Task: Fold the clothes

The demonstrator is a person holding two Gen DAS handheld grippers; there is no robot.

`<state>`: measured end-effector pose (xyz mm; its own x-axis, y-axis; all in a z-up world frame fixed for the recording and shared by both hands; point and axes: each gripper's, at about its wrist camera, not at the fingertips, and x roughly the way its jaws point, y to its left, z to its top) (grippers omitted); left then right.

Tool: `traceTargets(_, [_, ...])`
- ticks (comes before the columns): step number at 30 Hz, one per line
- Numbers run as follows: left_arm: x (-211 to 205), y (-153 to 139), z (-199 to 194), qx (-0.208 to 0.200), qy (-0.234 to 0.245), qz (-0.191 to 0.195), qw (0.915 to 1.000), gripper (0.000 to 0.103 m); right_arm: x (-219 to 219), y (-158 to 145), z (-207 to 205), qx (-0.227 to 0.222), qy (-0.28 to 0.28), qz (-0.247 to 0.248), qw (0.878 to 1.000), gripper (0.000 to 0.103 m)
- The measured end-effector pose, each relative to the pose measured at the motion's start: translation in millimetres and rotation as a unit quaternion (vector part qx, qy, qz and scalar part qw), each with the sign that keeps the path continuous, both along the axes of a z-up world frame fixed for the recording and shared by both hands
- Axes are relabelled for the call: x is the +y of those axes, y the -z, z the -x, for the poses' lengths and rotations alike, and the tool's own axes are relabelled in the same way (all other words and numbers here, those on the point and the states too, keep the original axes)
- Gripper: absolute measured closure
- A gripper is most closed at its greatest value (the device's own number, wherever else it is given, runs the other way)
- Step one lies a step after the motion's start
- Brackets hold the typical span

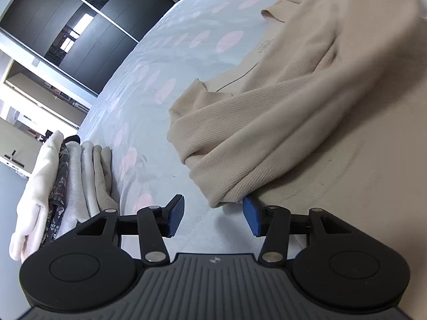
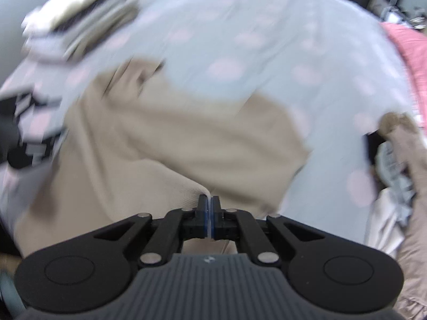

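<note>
Nothing legible from here. Faint printed lines sit inside the beige sweater (image 1: 307, 85) up ahead of the left gripper (image 1: 213, 214), too small to read.

The sweater (image 1: 307, 112) is plain beige, finely ribbed on its sleeve, with a thin dark line along one inner edge. The sheet (image 1: 160, 61) under it is pale blue-grey, dotted with soft pink ovals. At the near left, the stack (image 1: 64, 184) shows cream, a dark floral print, light grey, white and greyish-beige layers. The wardrobe (image 1: 72, 26) at the far left is black with pale frames. The left gripper (image 1: 213, 214) is black with dark blue, textured pads (image 1: 176, 214); its base is ribbed grey. In the blurred right view, the blanket (image 2: 405, 61) at the far right is pink, and the right gripper (image 2: 209, 202) is black with blue pads.
</note>
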<state>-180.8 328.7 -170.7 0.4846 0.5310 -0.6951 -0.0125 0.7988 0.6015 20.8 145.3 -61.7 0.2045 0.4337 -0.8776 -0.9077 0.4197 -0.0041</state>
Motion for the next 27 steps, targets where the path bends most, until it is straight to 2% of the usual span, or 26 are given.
traceTargets(3, [0.9, -2.8, -0.5, -0.006, 0.000, 0.008, 0.9999, 0.062, 3.3, -20.7, -19.0, -0.024, 0.046, -0.036, 0.998, 0.101])
traceTargets(7, [-3.3, -4.3, -3.2, -0.015, 0.011, 0.006, 0.9998, 0.063, 4.5, -40.1, -28.5, -0.068, 0.106, -0.087, 0.988, 0.101])
traceTargets(9, [-4.5, -6.6, -4.9, -0.024, 0.015, 0.011, 0.9995, 0.064, 6.2, -45.9, -33.5, -0.072, 0.123, -0.098, 0.985, 0.101])
traceTargets(10, [-4.7, -8.6, -6.4, -0.028, 0.016, 0.018, 0.9993, 0.068, 9.2, -49.1, -39.7, -0.065, 0.124, -0.101, 0.985, 0.101])
traceTargets(11, [-4.8, -10.7, -8.0, -0.032, 0.018, 0.025, 0.9990, 0.072, 11.9, -50.9, -43.9, -0.061, 0.125, -0.102, 0.985, 0.101])
traceTargets(15, [-4.8, -9.8, -14.8, -0.033, 0.021, 0.023, 0.9990, 0.075, 19.7, -44.9, -42.4, -0.061, 0.126, -0.093, 0.986, 0.101])
traceTargets(16, [-3.5, -8.9, -16.3, -0.031, 0.019, 0.028, 0.9989, 0.080, 21.7, -43.4, -42.0, -0.061, 0.126, -0.090, 0.986, 0.101])
traceTargets(17, [-2.0, -8.0, -17.8, -0.029, 0.017, 0.035, 0.9988, 0.092, 23.6, -41.9, -41.6, -0.061, 0.126, -0.088, 0.986, 0.101])
traceTargets(18, [-2.3, -7.6, -18.7, -0.026, 0.015, 0.036, 0.9989, 0.097, 25.7, -39.7, -41.6, -0.062, 0.126, -0.086, 0.986, 0.101])
traceTargets(23, [-8.6, -10.1, -10.2, -0.023, 0.024, 0.014, 0.9994, 0.101, 28.0, -30.8, -45.2, -0.067, 0.136, -0.080, 0.985, 0.101])
traceTargets(27, [-0.5, -1.6, 0.0, 0.001, 0.012, 0.022, 0.9997, 0.102, 36.9, 4.6, -51.1, -0.062, 0.138, -0.034, 0.988, 0.101])
